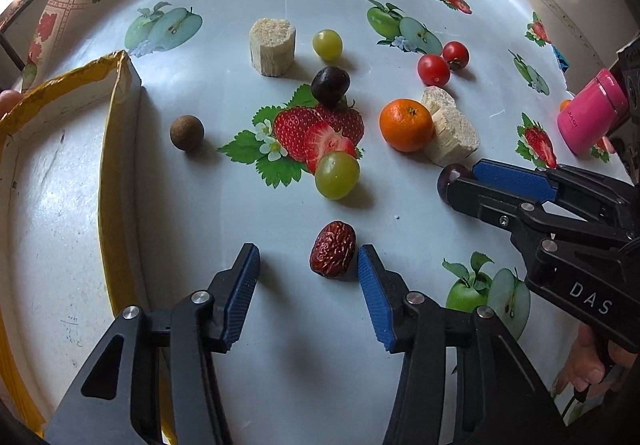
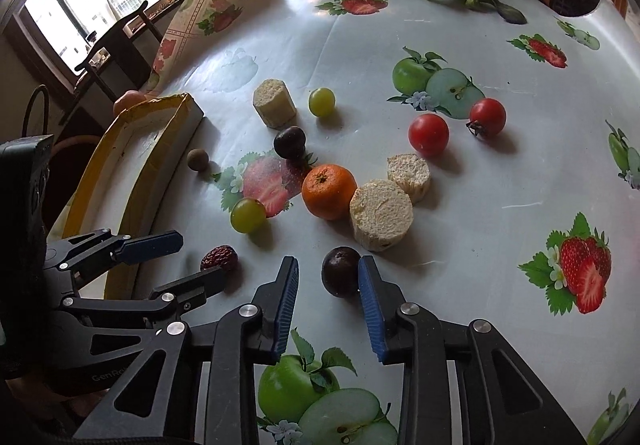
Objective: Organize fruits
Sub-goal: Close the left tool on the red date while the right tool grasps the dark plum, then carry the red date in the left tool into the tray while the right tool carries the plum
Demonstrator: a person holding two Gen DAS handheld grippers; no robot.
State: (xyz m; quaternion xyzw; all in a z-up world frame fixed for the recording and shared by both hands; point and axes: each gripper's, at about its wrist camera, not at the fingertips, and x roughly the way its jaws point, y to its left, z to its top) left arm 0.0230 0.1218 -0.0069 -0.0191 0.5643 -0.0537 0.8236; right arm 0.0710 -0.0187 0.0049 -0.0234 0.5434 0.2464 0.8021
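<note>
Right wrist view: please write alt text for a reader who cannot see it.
The right gripper has a dark plum between its jaws, a gap on one side. Beyond lie a mandarin, cut pale cylinders, green grapes and cherry tomatoes.

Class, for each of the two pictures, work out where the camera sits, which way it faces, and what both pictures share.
Left wrist view: sits on the left tool, looking steeply down at the table; its fingers straddle a red date, a yellow-edged tray to the left; a hand shows bottom right.
Right wrist view: sits on the right tool, facing down the same way; its fingers bracket a dark plum.
Shared: the date, plum, orange, tray, and each view catches the other tool.
</note>
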